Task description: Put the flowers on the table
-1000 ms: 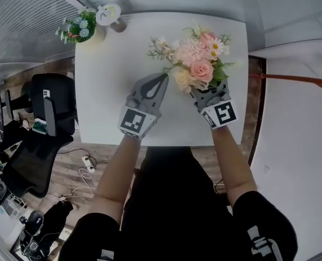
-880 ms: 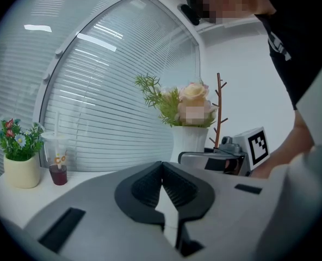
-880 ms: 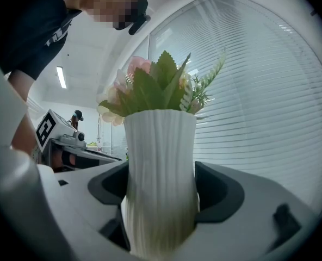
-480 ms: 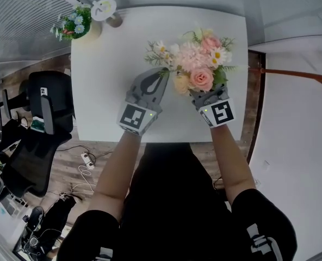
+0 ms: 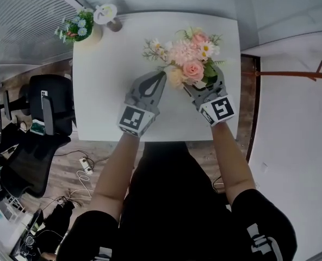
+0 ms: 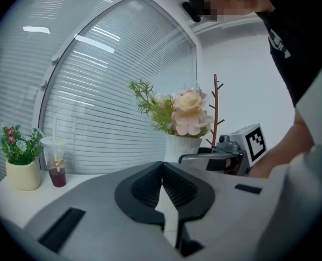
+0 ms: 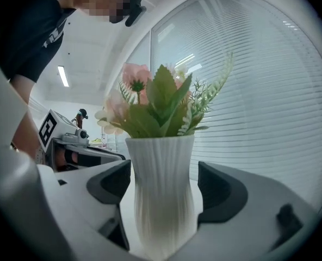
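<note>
A bunch of pink and white flowers (image 5: 188, 64) stands in a ribbed white vase (image 7: 163, 189), upright over the white table (image 5: 106, 91). My right gripper (image 5: 198, 85) is shut on the vase, one jaw on each side of its body. The blooms hide the vase in the head view. I cannot tell whether its base touches the tabletop. To its left, my left gripper (image 5: 161, 75) hovers over the table, shut with nothing in it, its tips meeting (image 6: 162, 165). The left gripper view shows the flowers (image 6: 185, 110) and the right gripper (image 6: 226, 156) just beyond the tips.
A small potted plant (image 5: 79, 30) and a drink cup (image 5: 107, 15) stand at the table's far left corner, against window blinds. A black chair (image 5: 49, 105) sits left of the table. A thin branch-like rack (image 5: 291, 75) stands to the right. The person's body is at the near edge.
The right gripper has carried the vase of flowers a little farther out over the table and slightly left. The left gripper has stayed nearly still, shut.
</note>
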Available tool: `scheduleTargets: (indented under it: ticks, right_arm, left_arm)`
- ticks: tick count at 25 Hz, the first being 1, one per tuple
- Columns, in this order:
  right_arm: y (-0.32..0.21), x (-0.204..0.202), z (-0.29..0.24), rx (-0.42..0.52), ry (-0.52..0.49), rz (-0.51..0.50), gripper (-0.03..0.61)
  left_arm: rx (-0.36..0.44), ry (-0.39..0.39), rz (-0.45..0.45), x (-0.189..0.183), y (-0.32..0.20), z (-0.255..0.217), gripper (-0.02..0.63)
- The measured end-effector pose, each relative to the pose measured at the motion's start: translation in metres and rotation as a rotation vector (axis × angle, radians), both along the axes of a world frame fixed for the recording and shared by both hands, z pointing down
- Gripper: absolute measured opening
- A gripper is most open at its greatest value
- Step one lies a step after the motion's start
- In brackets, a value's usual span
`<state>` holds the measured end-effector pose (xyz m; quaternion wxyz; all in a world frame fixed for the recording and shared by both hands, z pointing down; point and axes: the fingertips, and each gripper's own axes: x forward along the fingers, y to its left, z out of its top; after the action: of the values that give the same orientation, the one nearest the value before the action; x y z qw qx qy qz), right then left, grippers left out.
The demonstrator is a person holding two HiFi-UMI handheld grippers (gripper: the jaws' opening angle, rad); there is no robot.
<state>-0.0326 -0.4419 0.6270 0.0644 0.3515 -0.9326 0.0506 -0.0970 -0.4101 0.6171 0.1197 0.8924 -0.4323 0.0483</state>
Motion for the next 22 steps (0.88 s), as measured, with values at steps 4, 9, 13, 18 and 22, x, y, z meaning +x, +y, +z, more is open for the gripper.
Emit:
scheduleTargets:
  ticks: [4,9,13,18,22]
  right_arm:
    - [0.014,0.007,-0.006,-0.01,0.006,-0.001,0.373]
    - [0.033,0.02,-0.017,-0.022,0.024,-0.007,0.371]
    - [0.055,0.027,-0.024,-0.046,0.026,-0.022,0.371]
    - [0.089,0.035,-0.043,-0.072,0.009,-0.051,0.371]
    - [0.11,0.043,-0.06,-0.063,0.004,-0.074,0.371]
  left_arm:
    - [-0.001,-0.001,-0.002,0.0,0.015,-0.007,0.012]
    - [0.008,-0.015,-0.005,0.006,0.035,-0.017,0.012]
    - [0.018,-0.015,-0.009,0.012,0.053,-0.029,0.013]
    - [0.037,-0.017,0.001,0.025,0.081,-0.054,0.014]
    - [0.052,-0.004,0.002,0.035,0.102,-0.078,0.014]
